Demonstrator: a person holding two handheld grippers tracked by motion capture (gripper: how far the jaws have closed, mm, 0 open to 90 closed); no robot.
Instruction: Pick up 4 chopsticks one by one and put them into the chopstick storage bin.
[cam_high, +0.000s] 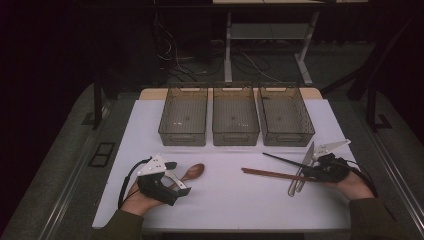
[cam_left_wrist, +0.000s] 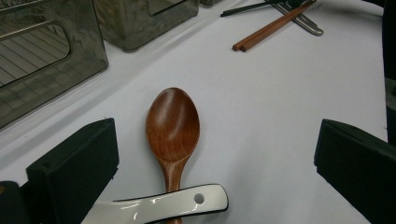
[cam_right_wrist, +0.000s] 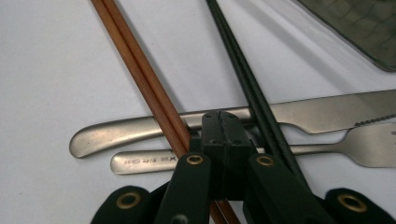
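Observation:
A brown wooden spoon (cam_left_wrist: 173, 123) lies on the white table, bowl pointing away, between the wide-apart jaws of my left gripper (cam_left_wrist: 217, 135). A white ceramic spoon's handle (cam_left_wrist: 163, 207) lies across its stem. In the high view the left gripper (cam_high: 176, 181) sits at the near left beside the wooden spoon (cam_high: 194, 171). My right gripper (cam_right_wrist: 219, 123) is shut, its tips over a steel knife (cam_right_wrist: 327, 112) and a fork (cam_right_wrist: 373, 144), between brown chopsticks (cam_right_wrist: 135, 65) and black chopsticks (cam_right_wrist: 238, 60). I see nothing between its pads. From above, the right gripper (cam_high: 309, 173) is at the near right.
Three empty translucent grey bins (cam_high: 182, 137) (cam_high: 235, 137) (cam_high: 287, 139) stand in a row at the back of the table. The brown chopsticks (cam_high: 267, 173) reach toward the table's middle. Dark floor, cables and a desk frame lie beyond.

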